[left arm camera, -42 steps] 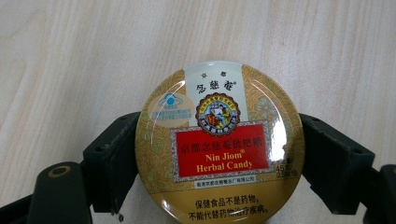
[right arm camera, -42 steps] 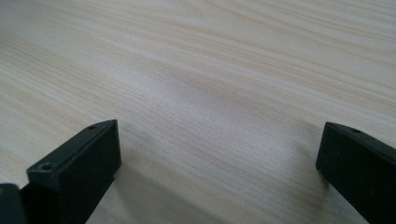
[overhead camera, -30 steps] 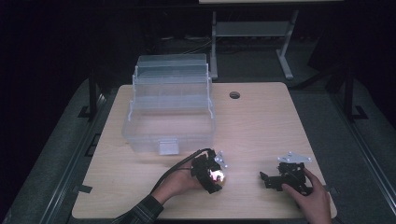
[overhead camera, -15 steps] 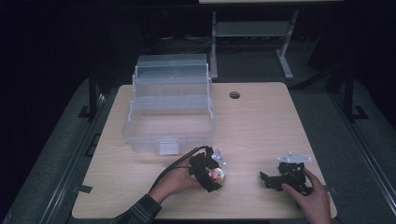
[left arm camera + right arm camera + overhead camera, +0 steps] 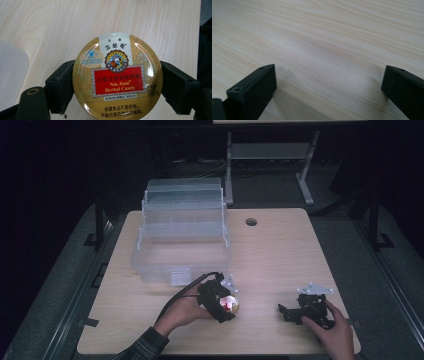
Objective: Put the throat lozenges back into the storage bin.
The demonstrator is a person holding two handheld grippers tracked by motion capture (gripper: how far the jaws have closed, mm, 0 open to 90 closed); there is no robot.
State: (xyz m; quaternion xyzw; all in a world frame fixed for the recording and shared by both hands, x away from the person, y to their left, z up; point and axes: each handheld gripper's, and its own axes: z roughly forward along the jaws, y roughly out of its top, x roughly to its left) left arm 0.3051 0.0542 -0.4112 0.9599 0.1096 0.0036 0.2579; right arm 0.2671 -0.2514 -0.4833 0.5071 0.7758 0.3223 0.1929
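Left gripper (image 5: pixel 226 304) clamps round candy tin (image 5: pixel 117 77) by its rim near clear box (image 5: pixel 180 245). Right gripper (image 5: pixel 302 310) rests wide apart on bare table (image 5: pixel 280 250) beyond.

Overhead view; two close table-level views.

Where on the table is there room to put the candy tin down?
The widest bare wood lies right of the clear plastic box, from the round hole down to the right gripper. A smaller bare patch lies between the tin in the left gripper and the right gripper. It is crowded near the box's front.
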